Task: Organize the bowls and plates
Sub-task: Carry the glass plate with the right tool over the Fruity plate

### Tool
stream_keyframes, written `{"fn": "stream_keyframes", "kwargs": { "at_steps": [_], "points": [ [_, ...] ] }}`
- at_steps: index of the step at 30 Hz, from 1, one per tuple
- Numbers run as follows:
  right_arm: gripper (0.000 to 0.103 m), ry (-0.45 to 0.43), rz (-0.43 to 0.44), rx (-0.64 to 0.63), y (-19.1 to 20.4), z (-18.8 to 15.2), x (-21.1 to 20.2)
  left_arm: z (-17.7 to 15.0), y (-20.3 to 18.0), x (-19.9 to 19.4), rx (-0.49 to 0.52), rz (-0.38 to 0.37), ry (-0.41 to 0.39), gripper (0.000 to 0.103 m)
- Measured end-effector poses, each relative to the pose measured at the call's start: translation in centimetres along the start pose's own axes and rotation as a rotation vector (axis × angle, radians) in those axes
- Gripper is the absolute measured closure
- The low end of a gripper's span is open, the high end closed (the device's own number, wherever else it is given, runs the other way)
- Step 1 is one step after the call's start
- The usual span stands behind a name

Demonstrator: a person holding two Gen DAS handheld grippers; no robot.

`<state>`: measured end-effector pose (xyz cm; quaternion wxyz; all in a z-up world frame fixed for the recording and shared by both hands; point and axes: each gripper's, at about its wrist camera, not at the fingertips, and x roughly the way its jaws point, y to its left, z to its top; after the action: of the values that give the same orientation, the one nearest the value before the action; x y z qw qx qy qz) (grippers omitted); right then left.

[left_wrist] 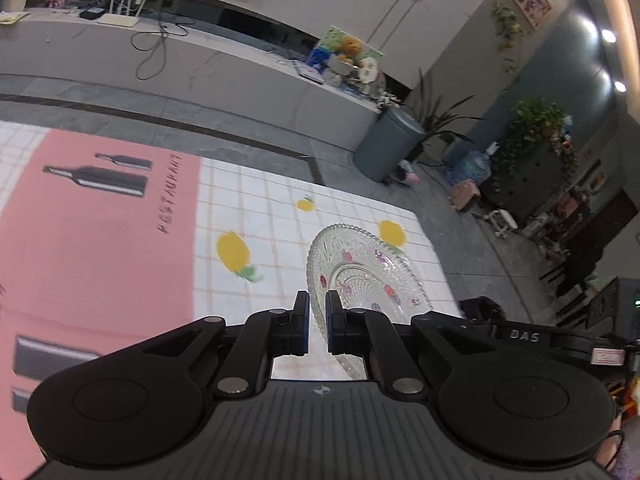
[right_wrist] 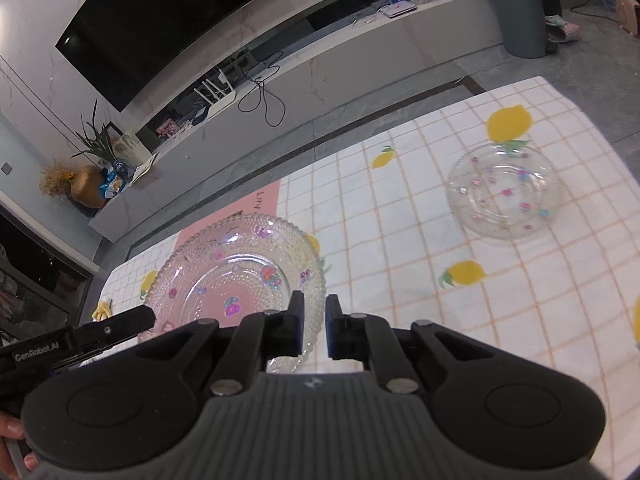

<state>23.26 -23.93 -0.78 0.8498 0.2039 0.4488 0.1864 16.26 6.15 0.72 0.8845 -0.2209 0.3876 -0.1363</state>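
above the counter, spread with a white checked cloth printed with lemons and a pink placemat, a large clear glass plate with a beaded surface and small fruit motifs is carried between both grippers. the right gripper is closed down on the plate's near rim, the glass edge passing between its blue-faced pads, and the left gripper shows at the lower left of the right wrist view, reaching to the opposite rim. in the left wrist view the left gripper is likewise pinched on the rim of that plate, which runs edge-on between the narrow jaws. the plate appears clear of the cloth and slightly tilted, though whether any part of it touches the counter cannot be told. the two-sided hold looks deliberate: thin glass gripped only at the rim would likely swing or slip from a single pinch. a second, smaller glass plate of like pattern lies flat on the cloth, well apart toward the far right corner. judged from this layout, the carried plate is probably bound for that one, to be stacked. risk noted: uneven motion of the two hands could twist the rim out of a pinch.
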Motion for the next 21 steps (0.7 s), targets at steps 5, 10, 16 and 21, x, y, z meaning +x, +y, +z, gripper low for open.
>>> {"fn": "stream_keyframes", "kwargs": {
  "at_steps": [5, 10, 16, 21],
  "points": [
    [0.094, -0.006, -0.014, 0.008, -2.2, -2.2, -2.9, -2.8, -2.1, -0.2, 0.008, -0.021, 0.008, 0.095],
    [0.094, -0.017, -0.051, 0.01, -4.5, -4.2, -5.3, -5.8, -3.1, 0.5, -0.019, -0.064, 0.009, 0.095],
    [0.095, -0.039, -0.12, 0.01, -6.8, -6.6, -7.2, -9.5, -4.3, 2.0, -0.016, -0.094, 0.057, 0.094],
    [0.095, -0.027, -0.109, 0.045, -9.6, -8.2, -7.5, -12.0, -4.7, 2.9, -0.024, -0.092, 0.071, 0.094]
  ]
}}
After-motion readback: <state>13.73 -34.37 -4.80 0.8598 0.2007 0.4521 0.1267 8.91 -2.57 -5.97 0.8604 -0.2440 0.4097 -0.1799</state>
